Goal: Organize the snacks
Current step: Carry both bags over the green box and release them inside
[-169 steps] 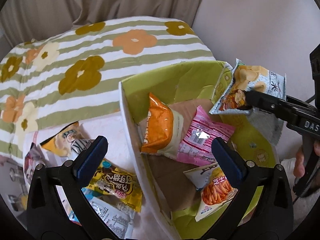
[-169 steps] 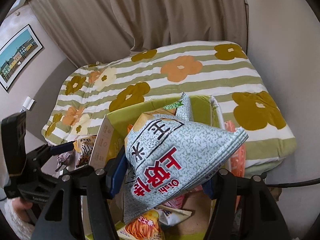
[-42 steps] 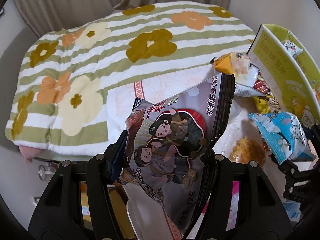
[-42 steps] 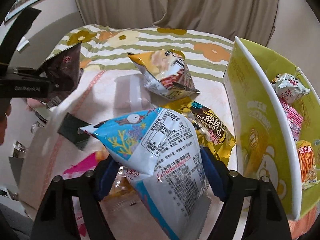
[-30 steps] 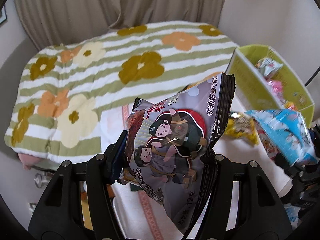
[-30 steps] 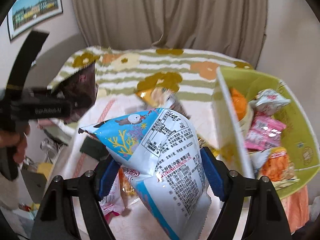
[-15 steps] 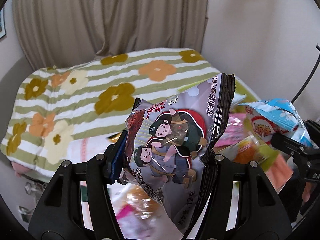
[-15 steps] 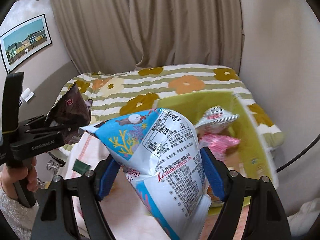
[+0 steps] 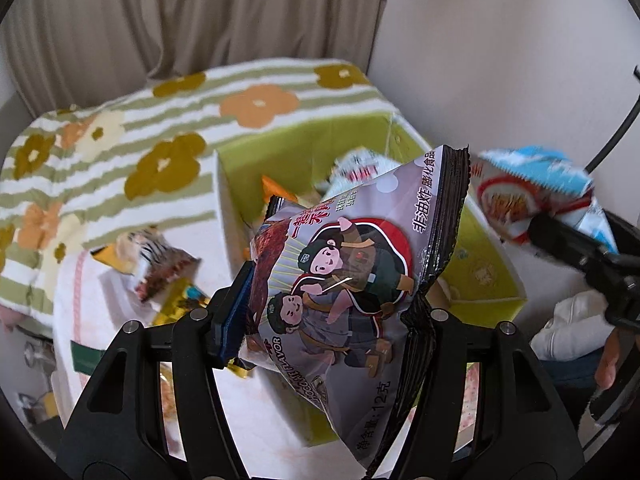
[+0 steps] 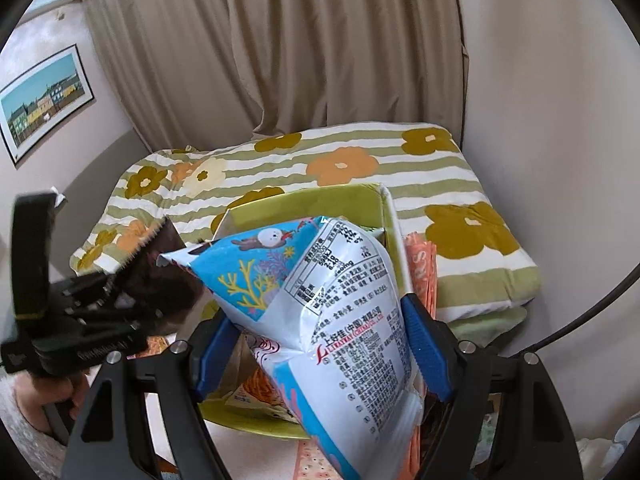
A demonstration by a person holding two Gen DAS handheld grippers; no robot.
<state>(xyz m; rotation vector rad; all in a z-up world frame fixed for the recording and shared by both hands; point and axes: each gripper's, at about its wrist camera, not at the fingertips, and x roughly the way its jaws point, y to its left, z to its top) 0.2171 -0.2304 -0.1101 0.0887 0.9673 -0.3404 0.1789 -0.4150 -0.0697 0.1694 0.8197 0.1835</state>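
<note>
Beige curtains (image 10: 280,52) are hanging behind the bed (image 10: 360,168), whose green-striped, flower-patterned blanket is catching soft daylight; a framed townscape picture (image 10: 44,100) is hanging on the wall left of it.

— What's in your right gripper (image 10: 326,344)?
— I've got the blue-and-white snack bag (image 10: 340,320) pinched between its pads, over the green box (image 10: 304,202).
— And left of it?
— My left gripper (image 10: 132,284), holding a dark packet (image 10: 160,276).
</note>
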